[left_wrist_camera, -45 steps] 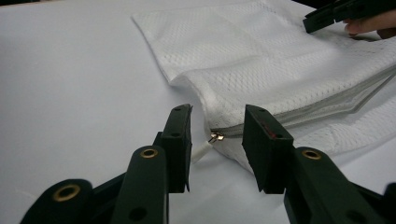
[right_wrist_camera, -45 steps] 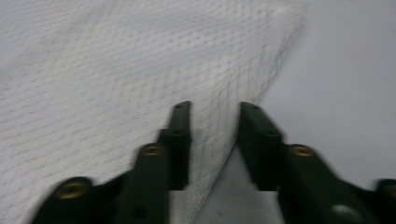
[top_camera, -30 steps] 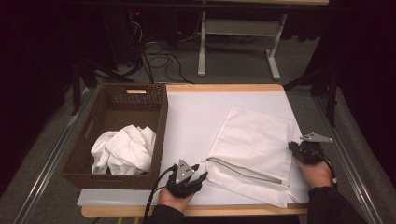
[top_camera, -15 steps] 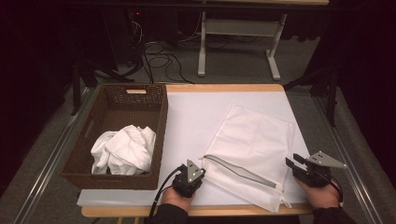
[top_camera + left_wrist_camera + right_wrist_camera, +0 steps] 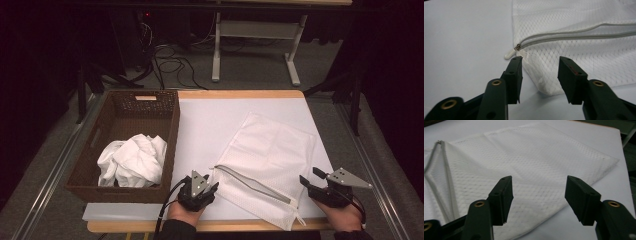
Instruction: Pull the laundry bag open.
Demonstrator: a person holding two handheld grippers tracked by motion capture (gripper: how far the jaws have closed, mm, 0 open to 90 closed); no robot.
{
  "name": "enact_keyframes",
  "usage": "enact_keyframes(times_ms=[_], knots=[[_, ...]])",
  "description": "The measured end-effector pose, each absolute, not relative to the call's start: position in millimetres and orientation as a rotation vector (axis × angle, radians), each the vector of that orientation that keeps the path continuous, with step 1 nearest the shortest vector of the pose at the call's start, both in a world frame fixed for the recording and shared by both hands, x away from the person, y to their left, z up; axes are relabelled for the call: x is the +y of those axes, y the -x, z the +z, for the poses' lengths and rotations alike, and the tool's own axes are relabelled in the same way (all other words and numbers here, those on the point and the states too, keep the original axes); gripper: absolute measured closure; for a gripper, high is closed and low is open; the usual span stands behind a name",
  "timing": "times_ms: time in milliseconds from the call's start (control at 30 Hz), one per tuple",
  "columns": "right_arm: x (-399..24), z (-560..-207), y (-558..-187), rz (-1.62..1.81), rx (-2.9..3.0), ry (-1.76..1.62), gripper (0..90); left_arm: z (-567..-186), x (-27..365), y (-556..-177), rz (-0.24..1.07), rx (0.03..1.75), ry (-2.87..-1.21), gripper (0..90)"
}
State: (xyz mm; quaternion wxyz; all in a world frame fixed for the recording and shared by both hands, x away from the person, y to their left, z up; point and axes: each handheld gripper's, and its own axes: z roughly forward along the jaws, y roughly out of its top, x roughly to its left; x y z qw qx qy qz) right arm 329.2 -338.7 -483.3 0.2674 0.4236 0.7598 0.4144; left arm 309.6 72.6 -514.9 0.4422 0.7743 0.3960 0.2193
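A white mesh laundry bag [image 5: 272,150] lies flat on the white table cover, and its grey zipper [image 5: 252,184] runs along the near side. My left gripper [image 5: 210,181] sits at the bag's near left corner. In the left gripper view its jaws [image 5: 540,61] have just been opening and stand apart around that corner without pressing it, with the white zipper pull [image 5: 509,53] just beyond. My right gripper [image 5: 307,179] is off the bag's near right edge. Its jaws [image 5: 539,181] have also been opening, and nothing is between them; the mesh bag [image 5: 536,157] lies ahead.
A brown wicker basket [image 5: 125,102] stands at the table's left with a crumpled white cloth [image 5: 132,160] inside. The white table cover [image 5: 210,125] is bare between basket and bag. Cables and a desk frame [image 5: 252,35] are on the floor behind the table.
My right gripper has drawn back from the bag's right edge toward the near edge of the table, and its jaws stand wider. The left hand has stayed at the bag's corner.
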Motion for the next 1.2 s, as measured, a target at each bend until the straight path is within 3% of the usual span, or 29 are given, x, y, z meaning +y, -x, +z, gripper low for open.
enact_keyframes(times_ms=[167,400,633,900,1200], knots=[[-332,-482,-325,1.144,2.059,-1.109,34.9,-510,73,-310,0.535,0.957,-1.914,46.1],[-321,-482,-319,1.160,2.053,-1.122,16.1,-507,74,-312,0.545,0.974,-1.921,32.7],[-318,-480,-315,1.172,2.046,-1.090,3.5,-495,76,-308,0.585,0.961,-1.876,20.0],[-322,-481,-319,1.183,2.052,-1.098,0.2,-490,74,-311,0.582,0.958,-1.867,2.1],[-319,-484,-320,1.196,2.071,-1.053,0.2,-475,72,-309,0.568,0.916,-1.801,0.0]])
